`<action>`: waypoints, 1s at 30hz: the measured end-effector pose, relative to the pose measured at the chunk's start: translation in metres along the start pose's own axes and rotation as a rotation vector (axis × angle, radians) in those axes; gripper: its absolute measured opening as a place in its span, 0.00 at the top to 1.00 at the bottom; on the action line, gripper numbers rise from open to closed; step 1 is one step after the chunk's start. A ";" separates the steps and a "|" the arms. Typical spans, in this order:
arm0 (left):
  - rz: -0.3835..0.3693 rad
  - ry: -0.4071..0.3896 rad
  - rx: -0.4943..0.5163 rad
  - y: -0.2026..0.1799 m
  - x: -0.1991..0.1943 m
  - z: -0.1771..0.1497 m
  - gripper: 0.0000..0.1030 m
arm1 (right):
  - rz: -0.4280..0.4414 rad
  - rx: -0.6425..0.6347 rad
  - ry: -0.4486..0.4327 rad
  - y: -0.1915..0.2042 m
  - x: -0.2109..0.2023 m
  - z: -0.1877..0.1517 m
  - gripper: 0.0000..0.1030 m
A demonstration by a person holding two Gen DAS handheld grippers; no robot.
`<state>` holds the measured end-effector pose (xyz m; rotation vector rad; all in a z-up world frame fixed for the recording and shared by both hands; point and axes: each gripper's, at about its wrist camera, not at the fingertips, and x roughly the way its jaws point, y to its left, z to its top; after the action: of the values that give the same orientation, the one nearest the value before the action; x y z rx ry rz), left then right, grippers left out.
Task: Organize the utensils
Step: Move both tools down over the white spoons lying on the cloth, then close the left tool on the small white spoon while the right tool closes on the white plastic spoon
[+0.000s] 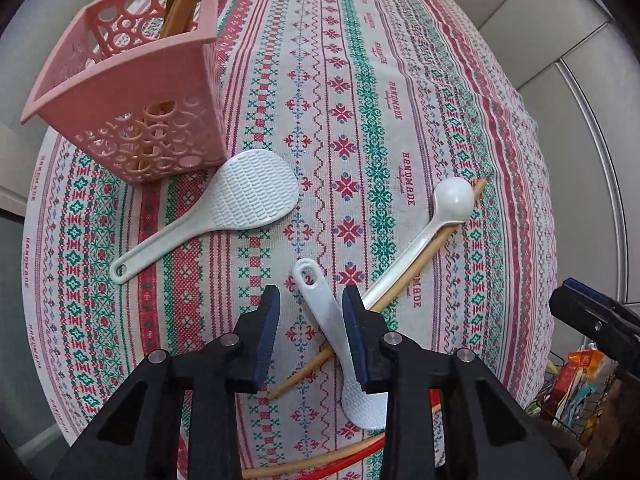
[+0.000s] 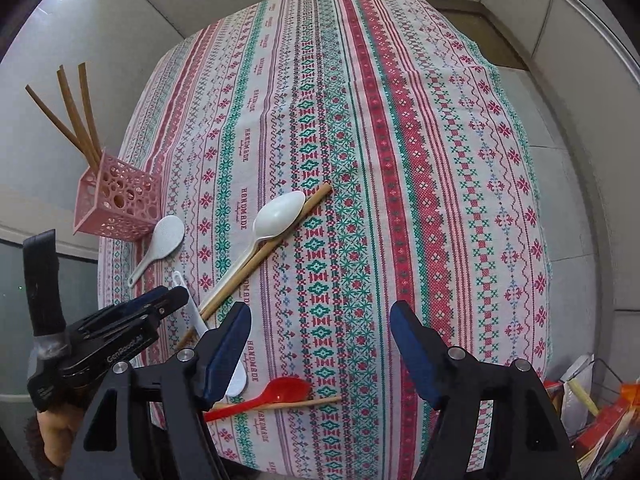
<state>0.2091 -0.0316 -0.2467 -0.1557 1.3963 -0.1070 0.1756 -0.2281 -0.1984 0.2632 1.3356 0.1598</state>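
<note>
Here, three chopsticks (image 2: 76, 112) stand in the pink basket (image 1: 132, 92) at the surface's (image 2: 400, 160) far-left corner; two white rice paddles lie near it, one (image 1: 224, 208) loose, the smaller paddle (image 1: 320, 312) lengthwise between the left claw's (image 1: 311, 316) part-closed fingers, grip unclear; white spoon (image 2: 276, 216) and a chopstick (image 2: 280, 236) lie diagonally; red spoon (image 2: 276, 394) half hidden; right claw (image 2: 320, 328) apart, empty
</note>
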 end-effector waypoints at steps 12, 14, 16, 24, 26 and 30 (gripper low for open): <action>0.041 -0.008 0.009 -0.017 0.010 0.006 0.86 | 0.005 0.022 0.006 -0.010 0.000 0.006 0.29; 0.041 -0.029 0.034 -0.022 0.003 0.005 0.86 | 0.013 0.037 0.002 -0.012 0.000 0.009 0.29; 0.037 -0.061 0.060 -0.026 -0.008 0.003 0.86 | 0.029 0.059 0.002 -0.015 0.000 0.013 0.29; 0.026 -0.192 0.140 -0.021 -0.060 -0.005 0.86 | 0.103 0.158 0.005 -0.016 0.011 0.031 0.35; 0.020 -0.217 0.148 -0.014 -0.073 -0.008 0.87 | 0.119 0.177 0.011 -0.012 0.017 0.036 0.44; 0.009 -0.249 0.154 0.005 -0.094 -0.015 0.87 | 0.141 0.194 0.027 0.003 0.031 0.046 0.53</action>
<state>0.1782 -0.0115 -0.1593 -0.0334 1.1354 -0.1811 0.2275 -0.2219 -0.2169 0.5210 1.3613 0.1526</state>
